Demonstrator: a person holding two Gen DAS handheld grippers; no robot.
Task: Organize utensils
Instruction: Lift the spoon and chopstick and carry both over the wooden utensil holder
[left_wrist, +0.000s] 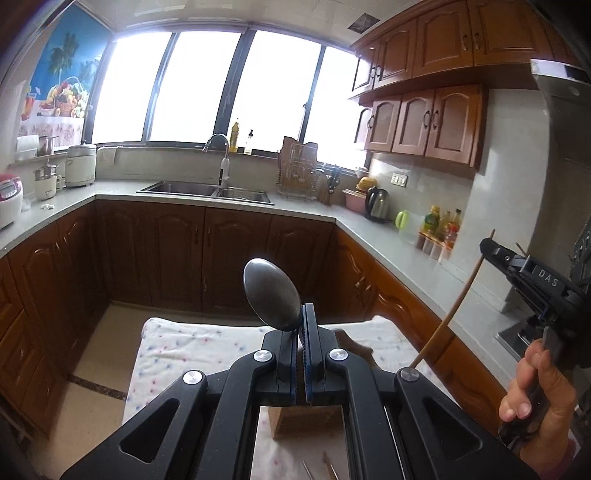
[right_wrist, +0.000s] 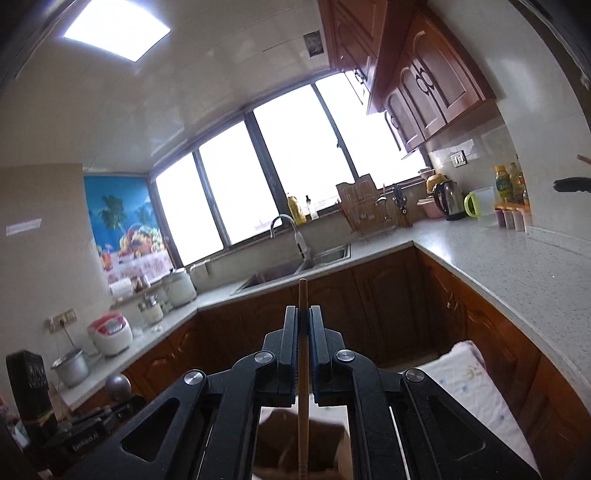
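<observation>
L gripper (left_wrist: 301, 325) jaws are clamping on metal spoon (left_wrist: 271, 295), bowl pointing up, above cloth-covered table (left_wrist: 192, 354) | R gripper (right_wrist: 303, 325) jaws are squeezing wooden chopstick (right_wrist: 303, 369), standing upright over wooden box (right_wrist: 295, 443) | 2 more chopsticks (left_wrist: 325, 469) are lying on cloth, near side | sink (left_wrist: 207, 190) far.

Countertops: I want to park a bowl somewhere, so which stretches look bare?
The right-hand counter is bare between the corner and the spice jars. The run between sink and rice cooker is also bare. Crowded: kettle and dish rack corner; the left counter's appliances.
</observation>
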